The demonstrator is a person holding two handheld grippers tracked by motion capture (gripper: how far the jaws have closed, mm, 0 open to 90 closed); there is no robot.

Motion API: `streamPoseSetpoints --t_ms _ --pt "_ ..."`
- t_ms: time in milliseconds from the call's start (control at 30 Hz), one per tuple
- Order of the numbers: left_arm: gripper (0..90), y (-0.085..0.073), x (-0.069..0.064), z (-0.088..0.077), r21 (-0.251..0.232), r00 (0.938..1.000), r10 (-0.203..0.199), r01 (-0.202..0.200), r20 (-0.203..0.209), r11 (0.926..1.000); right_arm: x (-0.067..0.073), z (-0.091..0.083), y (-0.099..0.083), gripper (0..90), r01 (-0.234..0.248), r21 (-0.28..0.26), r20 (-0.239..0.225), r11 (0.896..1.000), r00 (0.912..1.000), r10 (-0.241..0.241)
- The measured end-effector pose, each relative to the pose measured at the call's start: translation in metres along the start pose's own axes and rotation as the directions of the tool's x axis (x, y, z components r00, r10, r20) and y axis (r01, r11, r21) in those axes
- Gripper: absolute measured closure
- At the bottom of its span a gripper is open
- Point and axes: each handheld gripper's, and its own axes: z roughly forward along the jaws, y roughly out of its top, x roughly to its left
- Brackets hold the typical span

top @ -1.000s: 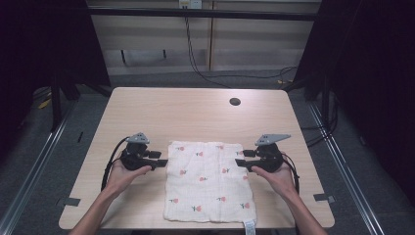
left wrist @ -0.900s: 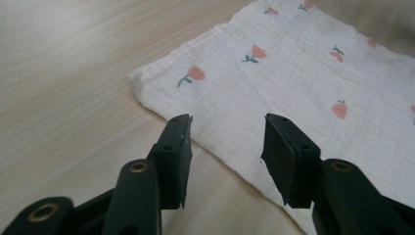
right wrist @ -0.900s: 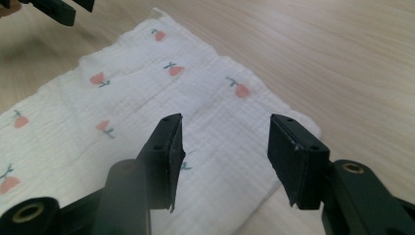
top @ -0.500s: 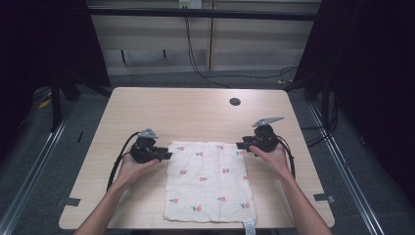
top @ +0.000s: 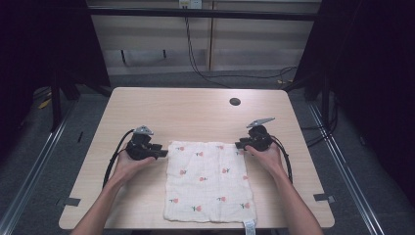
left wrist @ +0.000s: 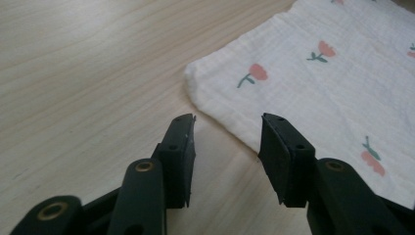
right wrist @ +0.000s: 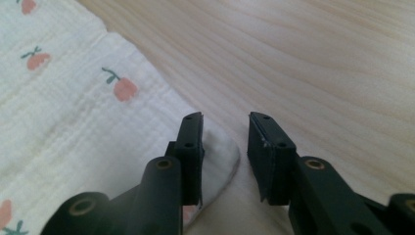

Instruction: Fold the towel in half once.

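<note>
Cloth (top: 209, 182): crinkled white muslin, flower print, square, flat on table's (top: 195, 112) near half.
Left gripper (top: 159, 153): jaws parted, just opening, at far-left corner, nothing gripped.
Right gripper (top: 241, 145): parted, just closing over far-right corner.

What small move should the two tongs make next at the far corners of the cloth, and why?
Probably ease each forward and close. The left tongs stand open, the cloth edge only partly between them. The right tongs, which have just been closing, have the corner by one jaw, nothing pinched. Neither grips the cloth yet.
</note>
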Motion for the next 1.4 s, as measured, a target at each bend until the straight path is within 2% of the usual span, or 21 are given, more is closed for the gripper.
streamPoseSetpoints --t_ms 100,200,233,300,433,500,600,700,767,833,933,1000,1067,1167,1233,1267,1367,1400 --pt "52.6 0.0 0.007 -0.001 -0.022 0.9996 -0.026 0.026 -0.009 0.9994 0.004 0.0 0.0 72.4 0.034 0.012 0.004 0.999 0.9994 -0.034" --pt "48.3 0.003 0.01 0.005 -0.04 0.999 -0.039 0.038 -0.021 0.9985 0.004 0.0 -0.001 79.6 0.023 0.007 0.004 1.0 0.9997 -0.023" --pt "46.6 0.003 0.011 0.009 -0.048 0.9986 -0.052 0.051 -0.011 0.9975 0.004 -0.001 -0.001 82.3 0.01 0.01 0.004 1.0 0.9999 -0.01" --pt "47.0 0.003 0.01 0.014 -0.034 0.9989 -0.044 0.044 -0.016 0.9984 0.002 -0.001 -0.002 84.4 0.001 0.003 -0.007 1.0 1.0 -0.001" --pt "48.8 0.007 0.01 0.015 -0.041 0.9991 -0.041 0.041 -0.009 0.9983 0.002 -0.002 -0.004 85.7 -0.002 -0.004 -0.02 1.0 0.9998 0.002" --pt "49.9 0.008 0.01 0.016 -0.059 0.9987 -0.051 0.051 0.0 0.9969 0.001 -0.002 -0.004 85.9 -0.007 -0.005 -0.02 1.0 0.9998 0.007" --pt "52.1 0.012 0.007 0.023 -0.05 0.9994 -0.034 0.034 -0.01 0.9982 0.001 -0.002 -0.005 85.9 -0.011 -0.01 -0.021 1.0 0.9997 0.01" --pt "53.4 0.015 0.007 0.027 -0.065 0.9976 -0.069 0.068 -0.005 0.9955 0.001 -0.002 -0.005 85.9 -0.007 -0.01 -0.019 1.0 0.9998 0.006" --pt "53.0 0.019 0.002 0.028 -0.056 0.9982 -0.057 0.056 -0.02 0.9969 0.001 -0.003 -0.005 85.9 -0.008 -0.012 -0.021 1.0 0.9998 0.008" --pt "53.0 0.022 0.002 0.027 -0.083 0.9974 -0.071 0.07 -0.008 0.994 0.001 -0.003 -0.005 85.8 -0.01 -0.009 -0.017 1.0 0.9998 0.01" --pt "53.6 0.023 0.004 0.031 -0.063 0.9972 -0.06 0.057 -0.044 0.9964 0.0 -0.003 -0.006 85.8 -0.014 -0.016 -0.025 1.0 0.9996 0.013" --pt "53.8 0.021 0.006 0.034 -0.055 0.9969 -0.07 0.068 -0.036 0.9961 0.001 -0.003 -0.006 85.8 -0.015 -0.015 -0.022 1.0 0.9997 0.014" --pt "54.1 0.02 0.006 0.037 -0.038 0.9972 -0.064 0.063 -0.039 0.9973 0.001 -0.004 -0.005 85.8 -0.011 -0.013 -0.017 1.0 0.9998 0.01" --pt "54.1 0.019 0.004 0.04 -0.042 0.9979 -0.057 0.056 -0.031 0.9976 0.001 -0.005 -0.005 85.7 -0.009 -0.026 -0.023 1.0 0.9997 0.009" --pt "56.0 0.02 0.003 0.042 -0.048 0.9977 -0.064 0.063 -0.022 0.9969 0.001 -0.005 -0.006 85.7 -0.018 -0.037 -0.028 0.999 0.9995 0.017" --pt "60.0 0.02 0.003 0.042 -0.045 0.9979 -0.06 0.059 -0.022 0.9972 0.001 -0.005 -0.006 85.8 -0.022 -0.041 -0.03 0.999 0.9993 0.021" --pt "80.9 0.02 0.003 0.046 -0.057 0.9972 -0.069 0.068 -0.027 0.9961 0.001 -0.006 -0.005 85.9 -0.023 -0.045 -0.042 0.999 0.9989 0.021" --pt "86.2 0.019 0.004 0.046 -0.053 0.9975 -0.069 0.068 -0.016 0.9963 0.002 -0.007 -0.005 85.9 -0.02 -0.048 -0.039 0.999 0.9991 0.018"
